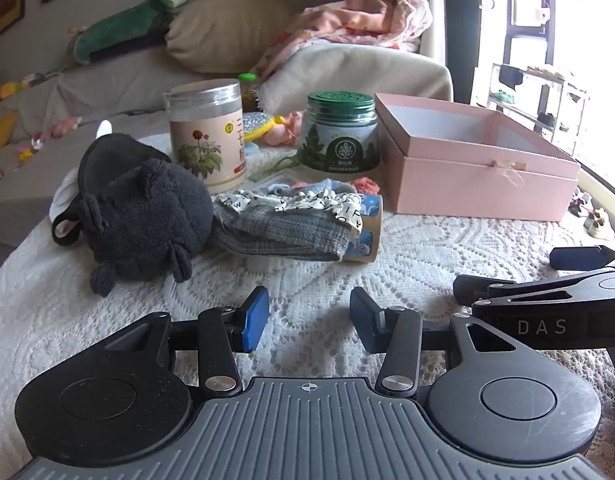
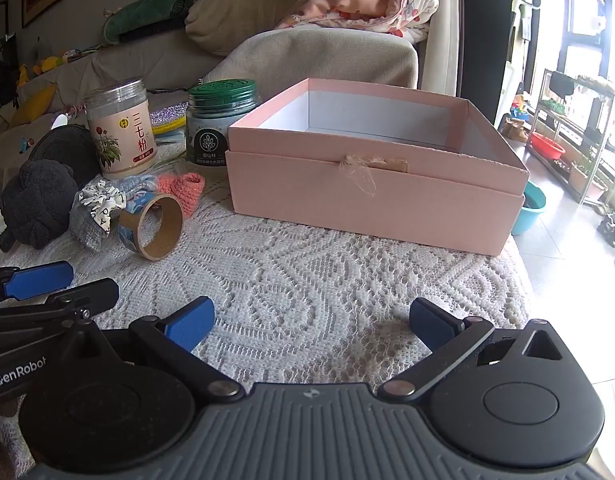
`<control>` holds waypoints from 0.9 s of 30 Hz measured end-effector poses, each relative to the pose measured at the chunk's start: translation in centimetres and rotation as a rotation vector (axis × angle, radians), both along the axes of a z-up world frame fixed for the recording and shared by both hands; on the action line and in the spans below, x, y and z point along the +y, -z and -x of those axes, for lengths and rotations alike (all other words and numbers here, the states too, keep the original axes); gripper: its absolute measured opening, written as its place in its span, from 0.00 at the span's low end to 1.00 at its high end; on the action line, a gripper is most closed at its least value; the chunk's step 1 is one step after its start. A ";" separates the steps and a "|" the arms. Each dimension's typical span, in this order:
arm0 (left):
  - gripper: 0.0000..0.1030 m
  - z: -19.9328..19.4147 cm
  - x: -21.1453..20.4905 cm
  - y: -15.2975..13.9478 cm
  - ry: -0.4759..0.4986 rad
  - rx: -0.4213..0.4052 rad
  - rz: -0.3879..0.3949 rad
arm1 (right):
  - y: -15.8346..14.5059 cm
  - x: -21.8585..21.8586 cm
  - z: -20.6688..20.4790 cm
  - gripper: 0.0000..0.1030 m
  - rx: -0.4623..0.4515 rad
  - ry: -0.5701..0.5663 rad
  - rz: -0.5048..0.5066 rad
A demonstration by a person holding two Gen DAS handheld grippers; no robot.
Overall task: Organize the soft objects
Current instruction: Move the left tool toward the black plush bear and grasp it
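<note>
Pink box (image 2: 371, 200), dark plush (image 1: 143, 220), both tools parted

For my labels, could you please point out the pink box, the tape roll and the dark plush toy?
pink box (image 2: 379, 200): right wrist view, front wall.
tape roll (image 2: 169, 236): right wrist view, cardboard rim.
dark plush toy (image 1: 147, 216): left wrist view, body.

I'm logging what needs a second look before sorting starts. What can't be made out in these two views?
- Pink box floor: both views, near wall hides most of it.
- Coral knit piece: left wrist view, grey cloth covers most.
- White item behind the dark plush: left wrist view, mostly hidden.
- Green-lidded jar label: small print unreadable.
</note>
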State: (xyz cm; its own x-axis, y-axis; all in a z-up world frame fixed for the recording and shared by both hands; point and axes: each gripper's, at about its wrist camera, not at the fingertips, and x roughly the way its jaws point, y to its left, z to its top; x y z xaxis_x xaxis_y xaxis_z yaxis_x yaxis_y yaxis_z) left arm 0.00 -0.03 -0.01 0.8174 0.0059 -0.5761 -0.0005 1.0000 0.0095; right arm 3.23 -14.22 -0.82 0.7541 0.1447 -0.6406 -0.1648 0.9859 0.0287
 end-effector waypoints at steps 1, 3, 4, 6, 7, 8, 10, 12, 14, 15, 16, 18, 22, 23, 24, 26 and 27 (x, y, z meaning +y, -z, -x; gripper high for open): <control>0.50 0.0 0.0 0.0 0.000 0.000 0.003 | 0.0 0.0 0.0 1.00 0.000 0.000 -0.001; 0.50 0.0 0.0 0.0 0.000 0.000 0.001 | 0.0 0.0 0.0 1.00 0.000 0.001 -0.001; 0.50 0.0 0.0 0.0 0.000 0.000 0.001 | 0.0 0.1 0.0 1.00 0.000 0.006 -0.002; 0.50 0.0 -0.1 0.0 0.000 0.000 -0.001 | 0.0 0.1 0.0 1.00 0.000 0.007 0.002; 0.50 0.0 -0.1 0.0 0.000 0.000 -0.004 | 0.0 0.1 0.0 1.00 0.000 0.007 -0.001; 0.50 0.0 -0.2 -0.1 0.000 0.000 -0.006 | 0.0 0.0 0.0 1.00 0.000 0.007 -0.001; 0.50 0.0 0.0 0.0 0.000 0.001 0.005 | 0.0 0.1 0.0 1.00 0.000 0.007 -0.001; 0.50 0.0 0.0 0.0 -0.001 0.003 0.005 | 0.0 0.1 0.0 1.00 0.000 0.007 -0.001; 0.50 0.0 0.1 -0.1 0.000 0.003 0.004 | 0.0 0.1 0.0 1.00 0.000 0.007 0.000; 0.50 0.0 0.1 -0.1 0.000 0.003 0.005 | 0.0 0.1 0.0 1.00 0.000 0.007 0.000; 0.50 0.0 0.1 -0.1 0.000 0.003 0.005 | -0.1 0.1 0.0 1.00 0.000 0.007 -0.001; 0.49 -0.1 0.1 -0.1 0.002 0.007 0.006 | 0.0 0.1 0.0 1.00 0.000 0.007 -0.001; 0.45 -0.6 1.1 -0.2 0.042 0.022 0.083 | -0.3 -0.1 -0.2 1.00 0.029 -0.026 0.004; 0.45 -0.7 1.8 -0.3 0.043 0.027 0.135 | -0.4 -0.2 -0.4 1.00 0.050 -0.041 0.006; 0.45 -0.9 2.5 -0.3 0.045 0.032 0.183 | -0.6 -0.4 -0.6 1.00 0.072 -0.053 0.001; 0.43 -1.0 3.4 -0.3 0.077 0.038 0.219 | -0.8 -0.4 -0.8 1.00 0.096 -0.071 0.015; 0.39 -0.9 3.5 -0.3 0.105 0.041 0.206 | -0.8 -0.3 -0.7 1.00 0.100 -0.075 0.017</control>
State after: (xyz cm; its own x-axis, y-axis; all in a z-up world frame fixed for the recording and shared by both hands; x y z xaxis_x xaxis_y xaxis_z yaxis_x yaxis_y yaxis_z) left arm 0.91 3.49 0.32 0.7834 -0.1989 -0.5888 0.0998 0.9754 -0.1968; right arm 3.94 -14.57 -0.05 0.6737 0.1865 -0.7151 -0.2352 0.9714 0.0318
